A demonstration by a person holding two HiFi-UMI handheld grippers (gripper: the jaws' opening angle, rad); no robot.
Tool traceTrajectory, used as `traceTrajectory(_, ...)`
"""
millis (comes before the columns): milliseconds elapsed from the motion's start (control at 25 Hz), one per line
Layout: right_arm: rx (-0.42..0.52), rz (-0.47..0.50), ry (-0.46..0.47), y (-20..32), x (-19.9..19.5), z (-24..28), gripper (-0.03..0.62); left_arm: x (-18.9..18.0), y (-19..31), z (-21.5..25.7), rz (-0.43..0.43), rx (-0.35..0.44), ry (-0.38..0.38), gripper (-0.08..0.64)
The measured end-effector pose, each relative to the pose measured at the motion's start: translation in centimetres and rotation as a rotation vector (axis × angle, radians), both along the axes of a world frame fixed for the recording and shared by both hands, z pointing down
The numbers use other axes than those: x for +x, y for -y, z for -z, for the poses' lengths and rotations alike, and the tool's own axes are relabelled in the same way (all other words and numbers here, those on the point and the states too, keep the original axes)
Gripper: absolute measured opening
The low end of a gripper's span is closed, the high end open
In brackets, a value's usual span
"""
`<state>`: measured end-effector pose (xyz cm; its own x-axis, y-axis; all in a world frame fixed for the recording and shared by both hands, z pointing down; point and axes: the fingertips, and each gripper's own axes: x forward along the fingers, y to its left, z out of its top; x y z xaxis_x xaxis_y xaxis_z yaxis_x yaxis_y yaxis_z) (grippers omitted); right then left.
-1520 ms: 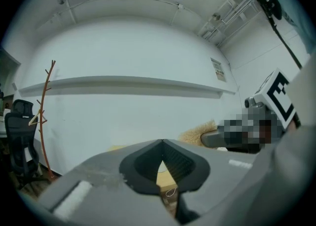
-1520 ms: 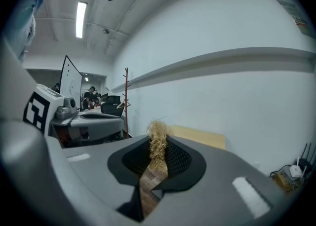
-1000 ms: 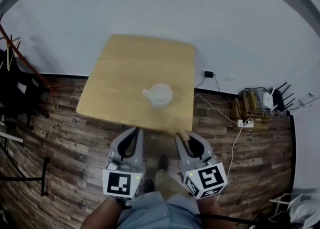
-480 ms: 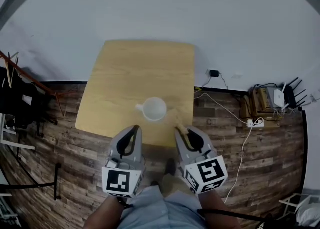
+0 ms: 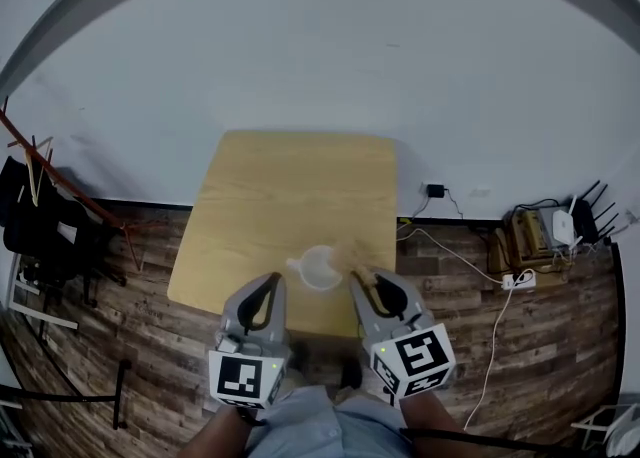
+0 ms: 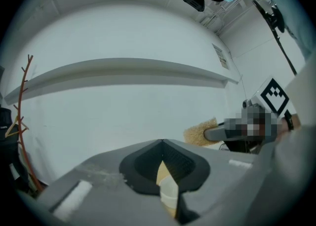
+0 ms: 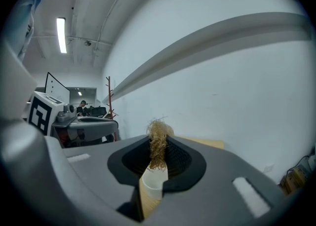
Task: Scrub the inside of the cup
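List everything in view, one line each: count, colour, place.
table: one, light wood, against the white wall
cup: one, white, on the table near its front edge
brush: one, tan bristles, in the right gripper
floor: one, dark wood planks, around the table
coat stand: one, reddish brown, left of the table
router: one, white with black antennas, far right
power strip: one, white, on the floor at right
left gripper: one, grey, shut and empty, near the cup
right gripper: one, grey, shut on the brush
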<state>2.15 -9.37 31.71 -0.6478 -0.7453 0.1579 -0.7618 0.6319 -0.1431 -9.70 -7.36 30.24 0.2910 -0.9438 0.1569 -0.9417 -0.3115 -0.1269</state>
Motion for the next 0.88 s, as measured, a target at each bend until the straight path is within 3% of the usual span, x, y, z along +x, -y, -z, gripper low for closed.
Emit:
traceTrajectory(120, 0.007, -0.021, -0.021, 0.8, -1.0, 0.0, 0.063, -1.2, 1.3, -0.3, -0.027, 0.012, -0.018, 0.021)
traceTrajectory(400, -0.023, -0.117, -0.064, 2.8, -2.8, -0.6, 0.063, -2.7, 4.1, -2.6, -0.164, -0.046, -0.052, 0.020)
traceTrajectory(680, -0.120, -0.191, -0.088, 3.6, -4.1, -3.8, 0.063, -3.7, 6.1, -6.4, -0.294, -0.114, -0.079, 0.021)
traceTrajectory(880, -0.178, -0.199, -0.112, 3.9, -4.2, -6.3, 0.063, -5.1, 7.7, -10.1, -0.371, -0.173, -0.059, 0.021)
